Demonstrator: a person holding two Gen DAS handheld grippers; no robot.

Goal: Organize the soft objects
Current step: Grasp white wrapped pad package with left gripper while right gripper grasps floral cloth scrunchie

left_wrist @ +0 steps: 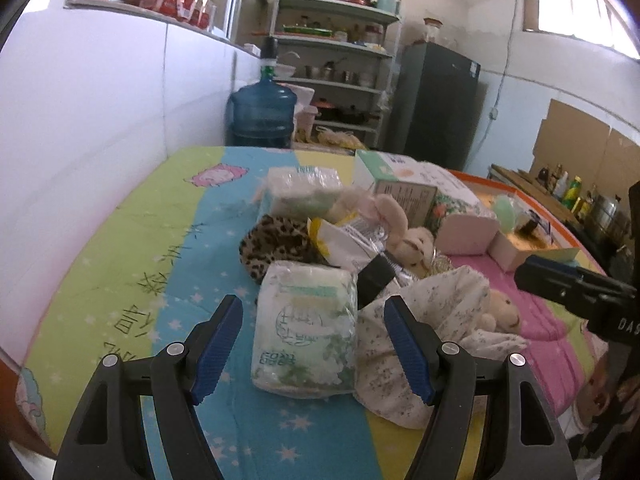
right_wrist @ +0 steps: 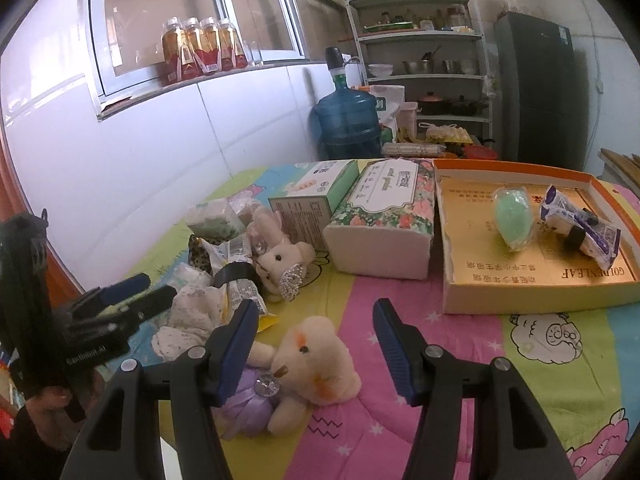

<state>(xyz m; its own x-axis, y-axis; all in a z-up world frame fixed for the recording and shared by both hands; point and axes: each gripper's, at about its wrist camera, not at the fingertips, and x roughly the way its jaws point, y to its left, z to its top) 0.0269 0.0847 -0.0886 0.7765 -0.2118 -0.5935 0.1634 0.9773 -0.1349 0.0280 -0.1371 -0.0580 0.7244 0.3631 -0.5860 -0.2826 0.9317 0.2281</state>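
My left gripper (left_wrist: 315, 314) is open, low over the bed, with a plastic-wrapped tissue pack (left_wrist: 306, 332) lying between its blue pads, untouched. Behind the pack are a leopard-print soft item (left_wrist: 276, 244), a rabbit plush (left_wrist: 414, 240) and a crumpled white floral cloth (left_wrist: 436, 316). My right gripper (right_wrist: 316, 314) is also open, its fingers either side of a cream plush bear (right_wrist: 316, 360) in a purple dress that lies on the pink stripe. Each gripper shows in the other's view: the right gripper (left_wrist: 532, 270) at the right edge, the left gripper (right_wrist: 154, 288) at the left.
An orange-rimmed shallow box (right_wrist: 520, 168) at the right holds a green wrapped item (right_wrist: 514, 216) and a purple-white packet (right_wrist: 580, 224). A floral tissue box (right_wrist: 384, 216) and a green carton (right_wrist: 312, 200) stand behind the pile. A white wall (left_wrist: 100, 120) borders the bed's left.
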